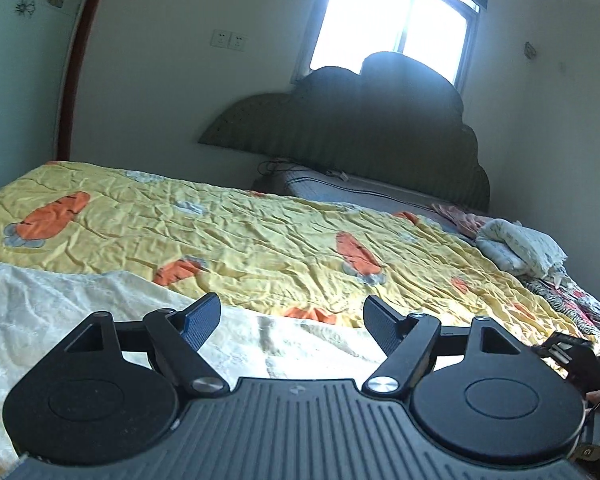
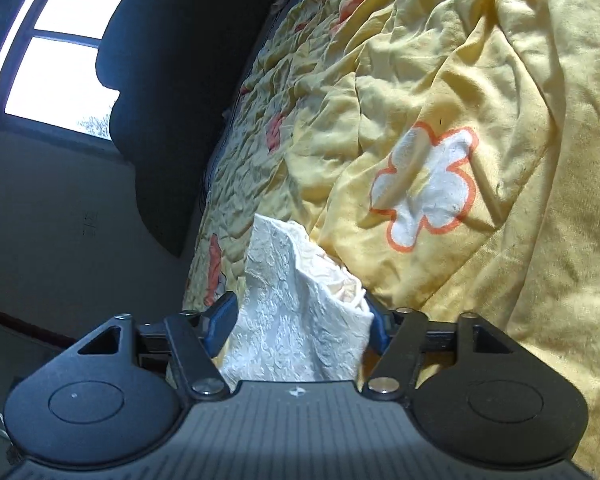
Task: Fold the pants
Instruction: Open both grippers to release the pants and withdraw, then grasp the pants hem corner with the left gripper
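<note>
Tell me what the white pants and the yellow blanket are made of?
The white pants, bunched in the right gripper, look like thin textured fabric, maybe lace or embossed cotton: a raised pattern shows. The yellow blanket looks like soft matte quilted cotton, crinkled all over, with printed orange carrots.

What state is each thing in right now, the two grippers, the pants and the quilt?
left gripper: open, empty, above the pants.
right gripper: shut on a bunched part of the pants.
white pants: crumpled, not yet folded, lying on the quilt.
yellow quilt: spread over the bed, wrinkled.
</note>
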Available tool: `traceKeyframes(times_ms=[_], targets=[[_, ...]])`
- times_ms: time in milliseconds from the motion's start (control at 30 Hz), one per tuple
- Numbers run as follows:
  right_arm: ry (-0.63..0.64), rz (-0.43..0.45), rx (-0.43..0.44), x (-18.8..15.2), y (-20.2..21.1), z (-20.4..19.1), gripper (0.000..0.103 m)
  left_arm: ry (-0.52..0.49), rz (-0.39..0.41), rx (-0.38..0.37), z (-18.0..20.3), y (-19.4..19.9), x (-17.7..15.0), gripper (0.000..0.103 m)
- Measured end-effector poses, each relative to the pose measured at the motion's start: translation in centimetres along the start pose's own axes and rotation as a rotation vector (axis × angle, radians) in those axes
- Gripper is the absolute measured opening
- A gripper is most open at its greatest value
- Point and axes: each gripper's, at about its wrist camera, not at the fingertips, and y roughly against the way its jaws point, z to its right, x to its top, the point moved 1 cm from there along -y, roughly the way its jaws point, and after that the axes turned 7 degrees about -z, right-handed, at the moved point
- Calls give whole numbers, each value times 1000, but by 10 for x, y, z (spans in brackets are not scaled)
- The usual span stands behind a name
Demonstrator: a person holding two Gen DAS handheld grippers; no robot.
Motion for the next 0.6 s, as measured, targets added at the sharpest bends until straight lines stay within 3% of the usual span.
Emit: traceKeyframes(times_ms=[33,167,233,300,433,467,533,600], targets=[[13,6,6,-4,0,2,41,-4,-11,-21,4,-9,4,81],[-38,23,33,-2,2,10,29,-55,-25,-116,43,-34,12,81],[-12,28,-3,1,-2,8,16,-92,-37,-169,66,-49,12,81],[163,49,-94,-7,-5,-13,14,-121,-63,-227,89,-64,11,82],[816,142,-375,-65,-11,-84,14,-82,-159,-389,122,-99,16,86],[948,160,-399,-83,-14,-96,14,-44,-209,-434,130,-113,20,87],[1093,179,-408,-106,-16,-107,14,16,-336,-530,148,-146,27,87],[1207,200,-437,-123,-23,-114,14,9,-419,-549,170,-174,31,87]])
